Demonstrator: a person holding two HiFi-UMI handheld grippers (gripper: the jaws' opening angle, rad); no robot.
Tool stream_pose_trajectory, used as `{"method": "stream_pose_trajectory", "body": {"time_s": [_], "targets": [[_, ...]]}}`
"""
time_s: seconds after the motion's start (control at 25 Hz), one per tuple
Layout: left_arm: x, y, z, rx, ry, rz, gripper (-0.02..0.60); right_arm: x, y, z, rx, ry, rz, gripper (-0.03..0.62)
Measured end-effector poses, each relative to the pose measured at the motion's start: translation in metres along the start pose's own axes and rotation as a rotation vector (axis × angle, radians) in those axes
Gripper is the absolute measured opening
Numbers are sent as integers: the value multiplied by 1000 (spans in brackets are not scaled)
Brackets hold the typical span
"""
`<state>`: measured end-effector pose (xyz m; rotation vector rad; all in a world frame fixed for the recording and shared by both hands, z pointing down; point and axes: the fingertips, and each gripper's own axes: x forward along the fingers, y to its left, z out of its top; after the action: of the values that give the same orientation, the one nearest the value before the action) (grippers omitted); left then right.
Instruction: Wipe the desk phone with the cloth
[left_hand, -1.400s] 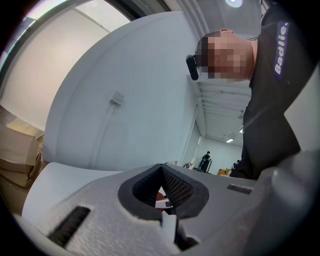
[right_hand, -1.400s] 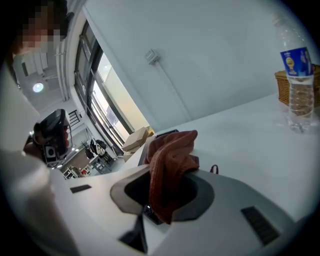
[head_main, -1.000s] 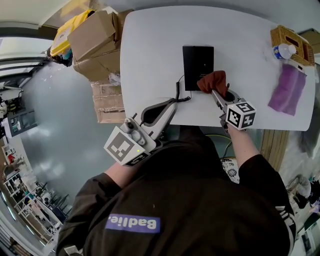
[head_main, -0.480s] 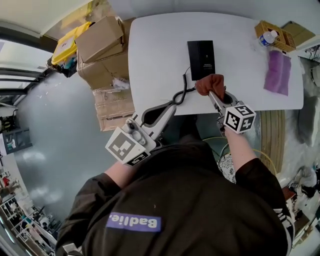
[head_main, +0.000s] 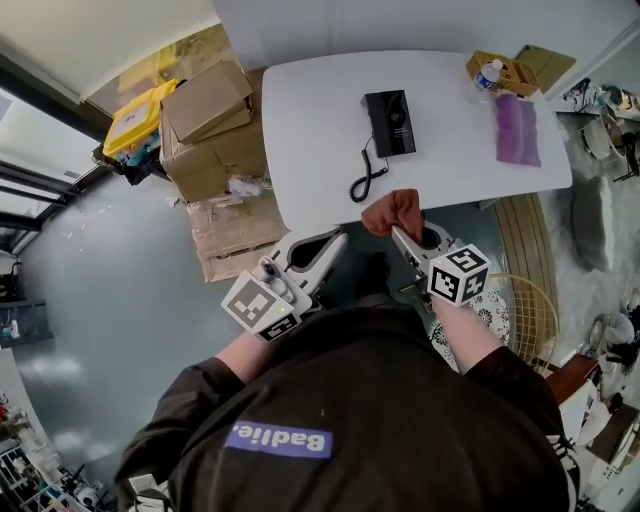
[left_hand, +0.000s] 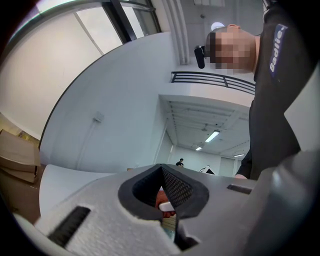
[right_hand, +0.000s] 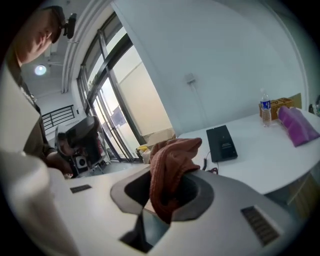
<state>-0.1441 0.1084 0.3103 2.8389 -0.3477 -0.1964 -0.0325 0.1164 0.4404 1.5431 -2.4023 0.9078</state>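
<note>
Surface: a white table (head_main: 320, 120) in the upper centre of the head view, with stacked cardboard boxes (head_main: 215, 125) off its left edge. A water bottle (head_main: 487, 74) and a purple bag (head_main: 518, 130) sit toward its right end.

Desk phone (head_main: 390, 122): black, lying flat near the middle of the surface, long axis running top to bottom of the frame. Its coiled cord (head_main: 364, 182) trails from it toward the lower left.

Cloth (head_main: 392, 211): reddish-brown and bunched, held off the surface just below its near edge in the frame. It is well apart from the phone.

Right gripper (head_main: 403, 232): jaws closed on the cloth, which bulges out past their tips. The phone lies almost straight above it in the frame, roughly in line with the way the gripper points.

Left gripper (head_main: 334, 240): jaw tips meeting, nothing between them. It sits lower left of the phone, with the cord between the two.

Judgement: the right gripper is the nearer one, so a forward reach up the frame, along the phone's long axis, would bring the cloth to it.
</note>
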Motion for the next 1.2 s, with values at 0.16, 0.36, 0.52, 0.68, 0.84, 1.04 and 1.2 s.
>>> {"method": "stream_pose_trajectory", "body": {"time_s": [0.16,0.36,0.52,0.68,0.84,1.04,1.2], "targets": [[-2,-13,7,29,-12,-5,6,-12,30,11,-39,-23,50,94],[0,-24,14,52,-12,27,6,-21,55,24,-85,-43,120,94],[3,-30,16,45,-4,58,6,-36,69,44,-135,-73,176,94],[12,-34,12,40,0,82,6,-52,71,59,-162,-101,212,94],[21,-36,4,31,6,93,6,-54,65,56,-158,-98,225,94],[27,-48,3,40,2,86,6,-61,65,50,-167,-92,243,94],[27,-54,1,43,9,84,6,-67,66,51,-160,-106,245,94]]}}
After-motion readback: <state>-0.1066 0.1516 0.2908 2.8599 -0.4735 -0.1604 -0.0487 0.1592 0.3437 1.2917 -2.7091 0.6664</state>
